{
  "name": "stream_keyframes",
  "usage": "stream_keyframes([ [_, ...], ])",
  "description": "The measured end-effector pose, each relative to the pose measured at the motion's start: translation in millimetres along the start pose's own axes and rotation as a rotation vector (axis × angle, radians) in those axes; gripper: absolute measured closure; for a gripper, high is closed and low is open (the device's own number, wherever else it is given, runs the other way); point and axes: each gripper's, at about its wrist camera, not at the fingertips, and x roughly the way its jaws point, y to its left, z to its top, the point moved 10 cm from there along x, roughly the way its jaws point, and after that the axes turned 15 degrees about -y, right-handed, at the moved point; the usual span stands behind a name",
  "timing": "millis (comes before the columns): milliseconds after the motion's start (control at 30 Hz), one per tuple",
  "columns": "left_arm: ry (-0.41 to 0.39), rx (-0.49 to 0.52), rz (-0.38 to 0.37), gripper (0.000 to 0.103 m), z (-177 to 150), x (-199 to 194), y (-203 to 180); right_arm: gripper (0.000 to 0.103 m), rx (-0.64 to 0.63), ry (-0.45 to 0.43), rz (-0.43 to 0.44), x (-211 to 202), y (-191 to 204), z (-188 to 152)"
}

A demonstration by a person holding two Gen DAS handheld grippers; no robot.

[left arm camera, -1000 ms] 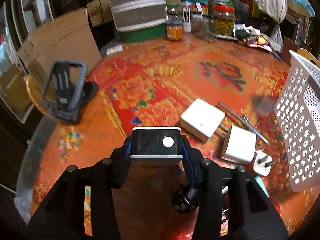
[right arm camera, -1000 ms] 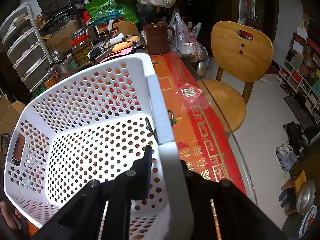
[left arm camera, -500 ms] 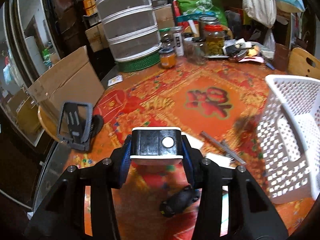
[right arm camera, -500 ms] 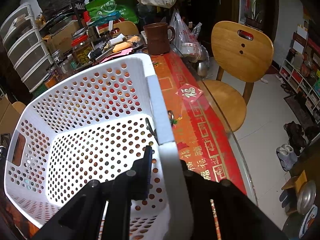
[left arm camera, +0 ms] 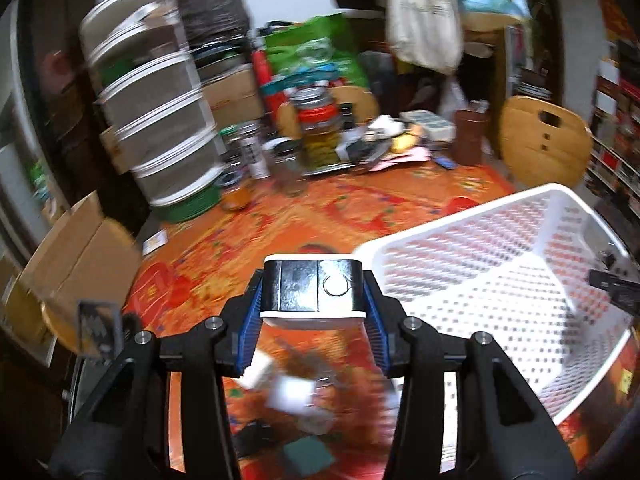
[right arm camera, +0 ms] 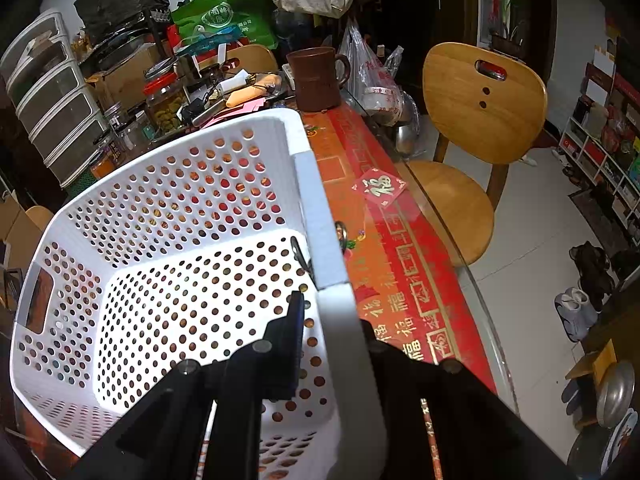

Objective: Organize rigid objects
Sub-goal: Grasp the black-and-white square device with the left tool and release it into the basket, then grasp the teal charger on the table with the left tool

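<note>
My left gripper point(left arm camera: 313, 308) is shut on a black and white box-shaped device point(left arm camera: 313, 290) with a round button and holds it in the air over the red patterned table, just left of the white perforated basket point(left arm camera: 500, 280). The view is blurred by motion. Below it, white adapters point(left arm camera: 290, 394) and a small dark item point(left arm camera: 252, 434) lie on the table. My right gripper point(right arm camera: 334, 320) is shut on the basket's near right rim point(right arm camera: 320, 220); the basket point(right arm camera: 160, 280) looks empty inside. The right gripper also shows at the basket's far side in the left wrist view point(left arm camera: 614, 286).
A stack of plastic drawers point(left arm camera: 156, 128), jars point(left arm camera: 318, 128) and clutter fill the back of the table. A brown mug point(right arm camera: 316, 80) stands behind the basket. A black phone stand point(left arm camera: 98, 328) sits at the left edge. Wooden chairs point(right arm camera: 480, 112) stand to the right.
My left gripper has risen and swung right toward the basket with the device still in it. The right gripper and basket have not moved.
</note>
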Motion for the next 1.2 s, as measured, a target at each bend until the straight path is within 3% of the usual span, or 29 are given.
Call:
stream_keyframes([
  [167,0.062,0.031,-0.074,0.060,-2,20,-44,0.090,0.002,-0.001,0.001,0,0,-1],
  [467,0.102,0.053,-0.135,0.059,-16,43,-67,0.090,0.008,-0.002,0.011,-1,1,-1],
  [500,0.101,0.050,-0.141,0.057,-16,43,-68,0.090,0.009,-0.002,0.012,-1,1,-1],
  [533,0.092,0.051,-0.139,0.046,-16,41,-65,0.090,0.010,-0.002,0.012,-1,1,-1],
  [567,0.069,0.052,-0.128,0.036,-12,38,-62,0.090,0.010,-0.002,0.012,-1,1,-1],
  [600,0.044,0.050,-0.114,0.014,-9,33,-58,0.090,0.009,-0.003,0.011,-1,1,-1],
  [633,0.002,0.040,-0.093,0.000,-3,25,-50,0.090,0.008,-0.003,0.010,-1,1,-1],
  [700,-0.043,0.007,-0.092,0.001,3,10,-36,0.090,0.007,-0.002,0.007,-1,1,-1],
  [867,-0.066,-0.089,-0.041,0.001,-8,-22,23,0.090,0.011,-0.004,0.006,-2,1,-1],
  [967,-0.052,-0.133,-0.017,0.001,-36,-37,61,0.090,0.014,-0.005,0.006,-3,1,-1],
  [1200,0.088,-0.234,0.028,0.001,-141,-38,110,0.090,0.011,-0.004,-0.001,-4,0,-1],
])
